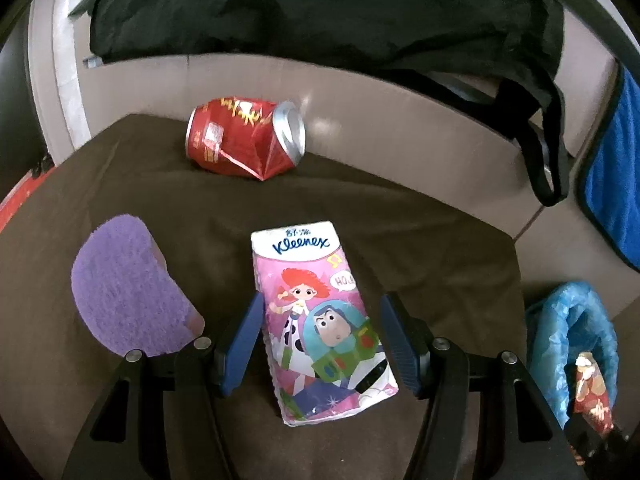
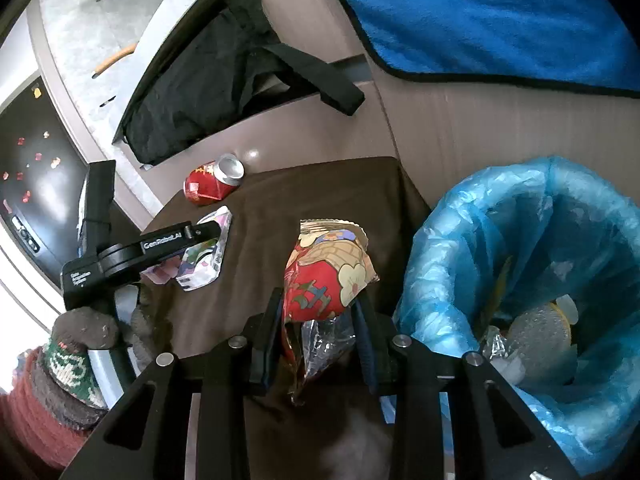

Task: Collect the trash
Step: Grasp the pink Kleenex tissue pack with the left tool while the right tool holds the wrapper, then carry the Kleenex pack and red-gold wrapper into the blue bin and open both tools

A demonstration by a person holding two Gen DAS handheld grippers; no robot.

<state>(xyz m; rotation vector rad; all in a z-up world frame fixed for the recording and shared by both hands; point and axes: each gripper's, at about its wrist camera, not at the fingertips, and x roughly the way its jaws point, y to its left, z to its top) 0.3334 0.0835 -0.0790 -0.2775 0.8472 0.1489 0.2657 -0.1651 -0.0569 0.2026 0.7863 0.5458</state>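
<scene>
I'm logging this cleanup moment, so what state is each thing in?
Left tongs: open, straddling the tissue pack.
Tissue pack: lying flat on the brown cloth.
Red can: crushed, on its side.
Purple sponge: lying loose beside the left tongs.
Right tongs: shut on the snack wrapper.
Snack wrapper: crumpled, torn open, held up.
Bin bag: open, trash already inside.

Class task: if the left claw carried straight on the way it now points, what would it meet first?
Probably the Kleenex tissue pack lying between the left claw's open fingers on the brown cloth; depth is uncertain.
</scene>
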